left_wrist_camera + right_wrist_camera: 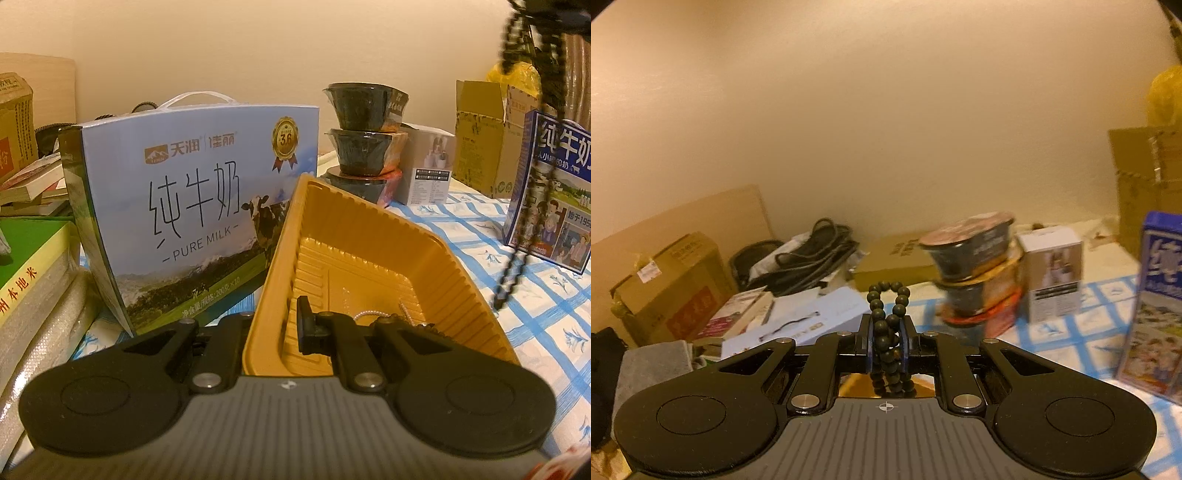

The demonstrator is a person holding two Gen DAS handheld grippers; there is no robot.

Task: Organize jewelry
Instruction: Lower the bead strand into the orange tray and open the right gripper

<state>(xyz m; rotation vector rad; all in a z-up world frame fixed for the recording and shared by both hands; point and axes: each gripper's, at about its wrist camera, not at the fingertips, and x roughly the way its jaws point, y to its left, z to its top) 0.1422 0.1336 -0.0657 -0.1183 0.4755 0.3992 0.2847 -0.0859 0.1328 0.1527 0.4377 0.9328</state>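
The table (480, 236), covered with a blue-and-white checked cloth, fills the right half of the left wrist view. At centre left of that view stands a large pure-milk carton (192, 206), upright, its handle at the top. A second blue milk box (550, 199) stands at the right edge, with a brown cardboard box (480, 136) behind it. Three stacked dark bowls (364, 144) sit at upper centre, and a small white box (430, 166) stands just beside them on the right.

The gold plastic tray (354, 258) occupies the centre of the left wrist view, tilted, with one corner raised. The left gripper (275, 325) is clamped on the tray's near-left wall, one finger inside and one outside. A silver chain (371, 314) and a small metal piece lie in the tray's lower right corner.

In the right wrist view, the right gripper (886, 345) stands at centre, its jaws narrowed onto a dark bead bracelet (888, 325). The beads loop above the fingers and hang below them. In the left wrist view, the same bead strands dangle at the upper right, above the table and to the right of the tray.
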